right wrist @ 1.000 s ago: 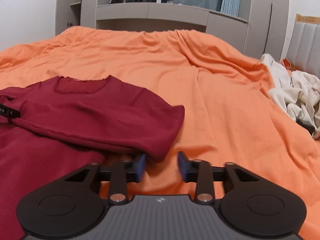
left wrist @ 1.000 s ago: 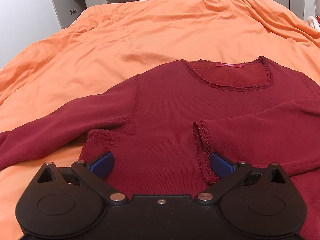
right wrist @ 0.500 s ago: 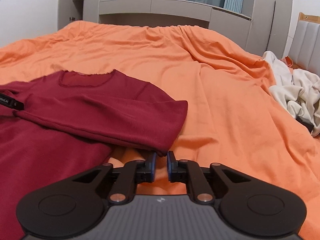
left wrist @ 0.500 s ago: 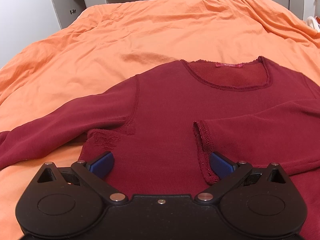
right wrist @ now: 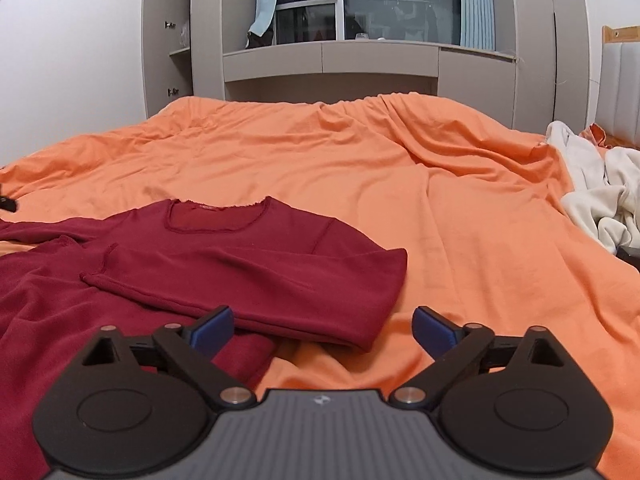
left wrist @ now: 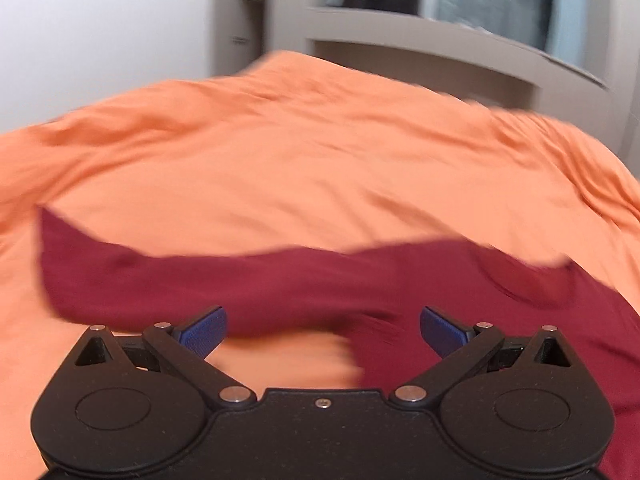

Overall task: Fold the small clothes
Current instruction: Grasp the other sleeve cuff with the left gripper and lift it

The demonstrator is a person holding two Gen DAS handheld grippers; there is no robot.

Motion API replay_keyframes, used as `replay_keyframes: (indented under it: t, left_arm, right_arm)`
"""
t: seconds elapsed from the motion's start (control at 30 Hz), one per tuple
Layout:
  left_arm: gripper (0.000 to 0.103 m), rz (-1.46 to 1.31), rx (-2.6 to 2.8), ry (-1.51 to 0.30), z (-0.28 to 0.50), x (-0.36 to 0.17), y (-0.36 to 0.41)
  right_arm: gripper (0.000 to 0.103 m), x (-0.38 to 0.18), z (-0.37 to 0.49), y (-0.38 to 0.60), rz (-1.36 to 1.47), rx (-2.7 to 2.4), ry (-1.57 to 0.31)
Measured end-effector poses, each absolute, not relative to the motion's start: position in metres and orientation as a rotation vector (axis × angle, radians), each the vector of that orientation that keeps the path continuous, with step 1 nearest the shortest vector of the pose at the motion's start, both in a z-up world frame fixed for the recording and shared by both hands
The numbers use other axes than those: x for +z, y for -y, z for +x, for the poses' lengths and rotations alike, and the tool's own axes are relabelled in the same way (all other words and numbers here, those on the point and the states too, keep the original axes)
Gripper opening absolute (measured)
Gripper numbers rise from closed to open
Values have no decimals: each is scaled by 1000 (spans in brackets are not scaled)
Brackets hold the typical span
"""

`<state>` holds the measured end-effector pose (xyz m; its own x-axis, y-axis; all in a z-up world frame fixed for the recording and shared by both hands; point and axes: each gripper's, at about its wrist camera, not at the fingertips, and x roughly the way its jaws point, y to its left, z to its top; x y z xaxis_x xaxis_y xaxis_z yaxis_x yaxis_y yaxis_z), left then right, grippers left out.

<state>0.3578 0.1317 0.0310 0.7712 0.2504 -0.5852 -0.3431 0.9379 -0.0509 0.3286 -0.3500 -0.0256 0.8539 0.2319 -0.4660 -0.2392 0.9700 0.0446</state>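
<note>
A rumpled orange cotton bedspread (right wrist: pixel 440 208) is covering the bed before grey built-in cabinets (right wrist: pixel 332 60) and a dark window, cream clothes (right wrist: pixel 596 196) heaped at its right edge. The dark red knit long-sleeved top (right wrist: pixel 248 256) is lying flat on it, one sleeve folded across the chest. The right gripper (right wrist: pixel 322 326), nearly shut half a second ago, is now gaping above the sleeve fold, while the left gripper (left wrist: pixel 323 326), also spread wide, is swinging over the blurred outstretched sleeve (left wrist: pixel 200 280).

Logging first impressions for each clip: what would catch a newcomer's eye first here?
The dark red top lies flat on the orange bedspread, one sleeve folded across its chest. Cream clothes are heaped at the right edge. Both claws, left and right, are open and empty.
</note>
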Motion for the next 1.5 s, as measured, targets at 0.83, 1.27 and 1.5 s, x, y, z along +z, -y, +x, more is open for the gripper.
replay_keyframes:
  t: [0.83, 1.27, 1.5]
  left_arm:
    - [74, -1057, 659, -188, 276, -25, -371]
    - [30, -1155, 618, -201, 291, -44, -390]
    - [23, -1237, 609, -109, 286, -54, -392]
  right_arm:
    - [103, -30, 332, 323, 37, 294, -444]
    - [103, -31, 331, 320, 27, 302, -443]
    - [103, -32, 331, 319, 17, 306, -447]
